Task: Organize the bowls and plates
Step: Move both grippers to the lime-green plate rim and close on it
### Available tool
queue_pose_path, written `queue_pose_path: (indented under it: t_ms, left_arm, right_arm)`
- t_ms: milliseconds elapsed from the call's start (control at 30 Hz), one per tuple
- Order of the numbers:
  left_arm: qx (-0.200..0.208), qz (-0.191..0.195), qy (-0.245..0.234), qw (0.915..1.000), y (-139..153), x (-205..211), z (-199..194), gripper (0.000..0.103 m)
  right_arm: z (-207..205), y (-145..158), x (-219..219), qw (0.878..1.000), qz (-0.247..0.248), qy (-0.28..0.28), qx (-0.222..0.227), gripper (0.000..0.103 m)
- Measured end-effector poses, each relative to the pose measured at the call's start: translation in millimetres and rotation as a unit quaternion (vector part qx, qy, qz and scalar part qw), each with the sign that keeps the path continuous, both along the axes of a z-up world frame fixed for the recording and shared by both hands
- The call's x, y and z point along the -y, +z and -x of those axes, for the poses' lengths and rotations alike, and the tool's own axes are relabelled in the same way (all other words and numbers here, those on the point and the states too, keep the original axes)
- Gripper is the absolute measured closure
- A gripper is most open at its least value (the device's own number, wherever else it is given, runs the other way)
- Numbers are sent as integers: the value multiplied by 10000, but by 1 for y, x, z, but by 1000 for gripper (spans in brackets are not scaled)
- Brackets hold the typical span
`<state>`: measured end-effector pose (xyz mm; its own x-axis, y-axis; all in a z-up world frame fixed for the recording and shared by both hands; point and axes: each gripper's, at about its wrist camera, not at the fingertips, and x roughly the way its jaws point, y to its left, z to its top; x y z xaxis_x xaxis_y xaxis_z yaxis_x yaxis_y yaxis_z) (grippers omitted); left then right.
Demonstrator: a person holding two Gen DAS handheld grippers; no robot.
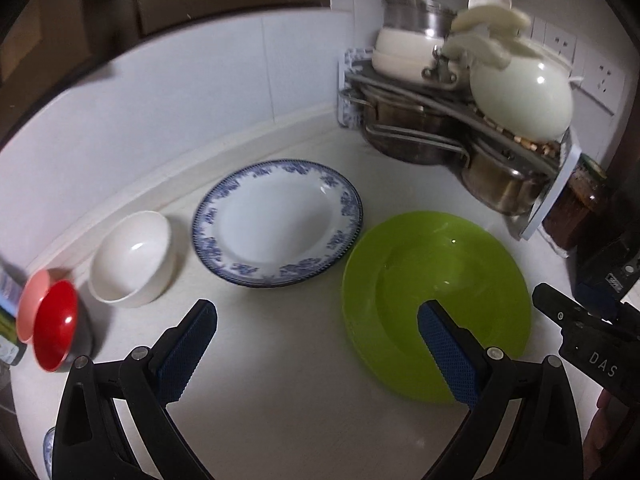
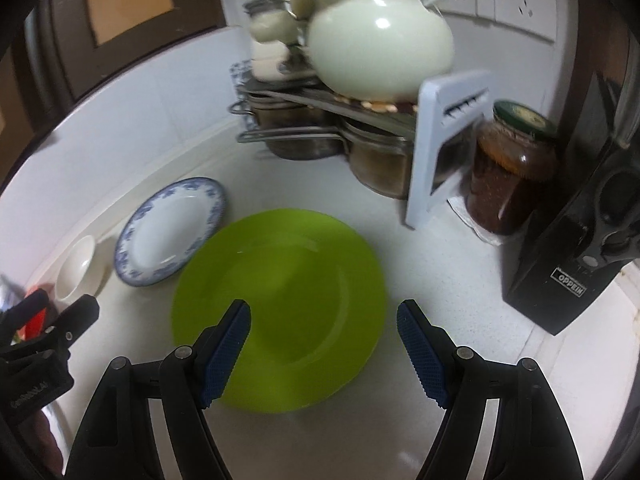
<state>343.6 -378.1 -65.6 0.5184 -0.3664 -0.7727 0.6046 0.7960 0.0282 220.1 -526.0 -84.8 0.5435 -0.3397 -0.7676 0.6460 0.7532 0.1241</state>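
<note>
While both grippers hang over white counter, left gripper spread wide, empty; right gripper spread, empty, above green plate. Blue-rimmed plate just beside green one, possibly touching. White bowl, red bowl further left.

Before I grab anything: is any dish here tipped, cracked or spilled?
One oddity: the red bowl at far left lies tipped on its side against a pink bowl. The green plate, blue-rimmed plate and white bowl sit flat, apparently intact.
</note>
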Motion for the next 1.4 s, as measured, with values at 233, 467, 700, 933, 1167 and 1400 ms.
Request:
queue_pose_path:
  t_ms: [233, 467, 700, 933, 1167, 1400]
  left_arm:
    - [-246, -206, -86, 9994, -32, 30, -16, 4]
    - [-351, -422, -200, 9983, -57, 47, -23, 11]
    - [-571, -502, -311, 9966, -74, 59, -30, 18]
    - [-694, -505, -379, 9956, -84, 66, -35, 28]
    - [-746, -508, -390, 9952, -89, 70, -38, 38]
    - [-905, -442, -420, 9940, -93, 71, -41, 53]
  right_arm:
    - [-14, -28, 24, 9995, -196, -139, -182, 27]
    - [-24, -54, 41, 9987, -329, -211, -333, 27]
    - [-28, -70, 51, 9980, -429, -210, -419, 28]
    - [-33, -78, 57, 9975, -471, -252, -461, 33]
    - [-34, -80, 59, 9974, -465, -231, -507, 38]
    - [-38, -80, 60, 9974, -397, -204, -557, 49]
